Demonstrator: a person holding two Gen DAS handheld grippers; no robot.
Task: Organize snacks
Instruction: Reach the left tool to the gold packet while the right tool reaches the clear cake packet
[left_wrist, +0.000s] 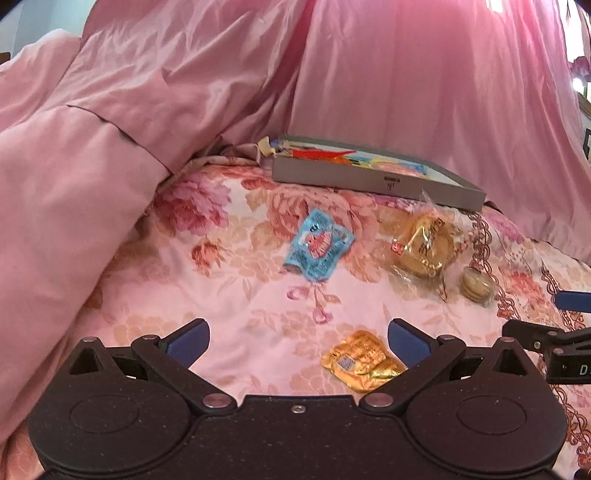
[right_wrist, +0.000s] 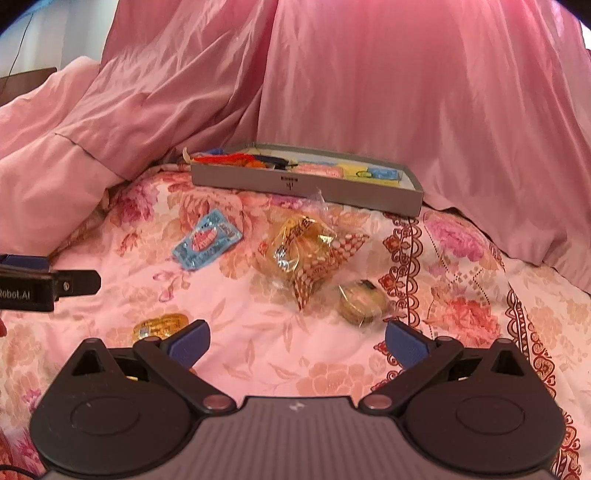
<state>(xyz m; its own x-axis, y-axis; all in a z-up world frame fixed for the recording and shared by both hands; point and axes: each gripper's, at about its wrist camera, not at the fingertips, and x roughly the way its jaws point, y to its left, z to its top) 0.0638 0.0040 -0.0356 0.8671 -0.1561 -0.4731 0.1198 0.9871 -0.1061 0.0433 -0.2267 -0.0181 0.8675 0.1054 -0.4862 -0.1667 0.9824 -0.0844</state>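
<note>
Floral bedspread (left_wrist: 258, 317) w/ loose snacks; left tongs (left_wrist: 298, 341) & right tongs (right_wrist: 297, 341) both spread, empty.

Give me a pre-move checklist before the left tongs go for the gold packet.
1. Left tongs open wide enough for a packet: ok.
2. Gold foil packet free on the bedspread, nothing on top of it: ok.
3. Packet centred between the left tongs: not ok; it lies close to the right-hand pad.
4. Right tongs open and empty: ok.
5. Grey box open at the top to take snacks: ok.
6. Free room left inside the box: cannot tell; wrappers already show above its wall.
</note>
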